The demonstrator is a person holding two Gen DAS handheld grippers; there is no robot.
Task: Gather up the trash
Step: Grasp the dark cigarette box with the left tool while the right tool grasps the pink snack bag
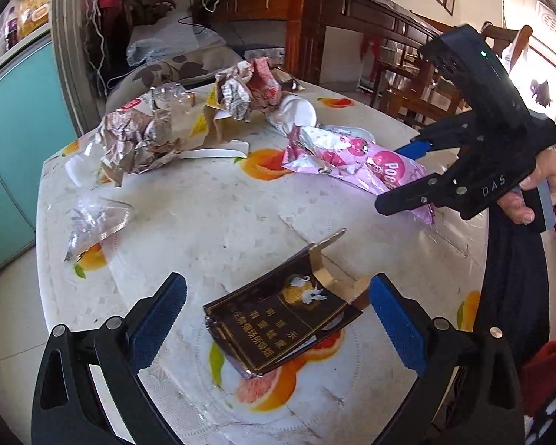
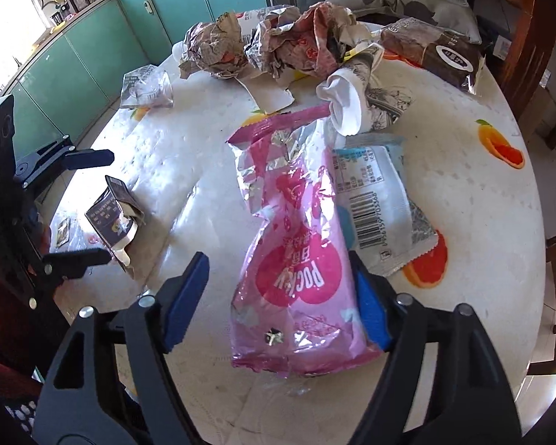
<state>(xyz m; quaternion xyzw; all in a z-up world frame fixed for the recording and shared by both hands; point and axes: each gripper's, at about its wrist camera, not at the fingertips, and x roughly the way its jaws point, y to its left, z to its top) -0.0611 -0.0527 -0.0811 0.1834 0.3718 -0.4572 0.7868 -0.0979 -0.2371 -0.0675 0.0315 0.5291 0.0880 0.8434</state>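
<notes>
A flattened dark cigarette pack (image 1: pixel 278 322) lies on the round table (image 1: pixel 211 215) between the fingers of my left gripper (image 1: pixel 278 320). That gripper is open, its blue pads clear of the pack on both sides. In the right wrist view a pink Pocky snack bag (image 2: pixel 296 259) lies between the fingers of my right gripper (image 2: pixel 278 307), which is open; the right pad sits at the bag's edge and the left pad stands apart. The left wrist view also shows the right gripper (image 1: pixel 400 174), held in a hand, over the pink bag (image 1: pixel 356 163).
Crumpled foil wrappers (image 2: pixel 278 40), a paper cup (image 2: pixel 348 104), a barcoded white wrapper (image 2: pixel 378 200), a brown bread bag (image 2: pixel 437 52) and clear plastic (image 1: pixel 96 222) litter the fruit-print tabletop. A dark bag (image 1: pixel 515 278) hangs below the right hand. Chairs and teal cabinets (image 2: pixel 92 44) surround the table.
</notes>
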